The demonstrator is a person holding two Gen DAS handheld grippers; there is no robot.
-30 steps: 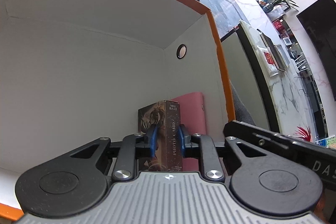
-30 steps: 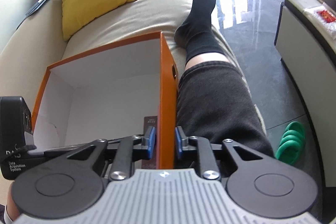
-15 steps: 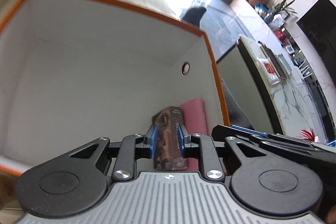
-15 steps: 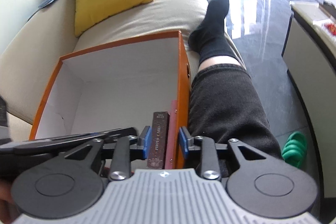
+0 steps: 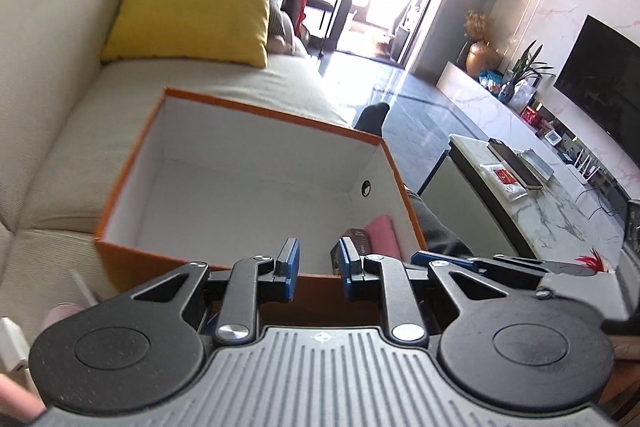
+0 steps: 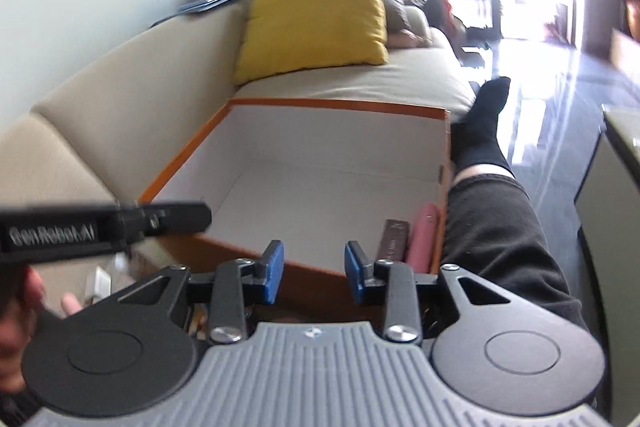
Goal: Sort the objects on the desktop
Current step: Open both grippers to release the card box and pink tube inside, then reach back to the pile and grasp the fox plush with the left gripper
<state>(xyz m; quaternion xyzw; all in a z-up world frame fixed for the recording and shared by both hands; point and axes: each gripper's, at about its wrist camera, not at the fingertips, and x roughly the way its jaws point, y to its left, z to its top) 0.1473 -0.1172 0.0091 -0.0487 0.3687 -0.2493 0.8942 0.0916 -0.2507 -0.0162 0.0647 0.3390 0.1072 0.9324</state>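
An orange box (image 5: 132,211) with a white inside (image 6: 320,155) sits on the sofa. A dark photo-card box (image 5: 360,247) (image 6: 394,239) stands on edge against the box's right wall, next to a pink flat item (image 5: 384,233) (image 6: 424,235). My left gripper (image 5: 316,267) is open and empty, above the box's near wall. My right gripper (image 6: 314,269) is open and empty, also over the near wall. The left gripper's body shows at the left of the right wrist view (image 6: 100,227).
A yellow cushion (image 5: 192,7) lies on the beige sofa (image 5: 48,107) behind the box. A leg in dark trousers (image 6: 500,227) lies right beside the box. A marble coffee table (image 5: 540,195) with small items stands at the right.
My left gripper let go of the photo-card box inside the orange box, opened and pulled back up. My right gripper released the box's right wall, opened and pulled back.
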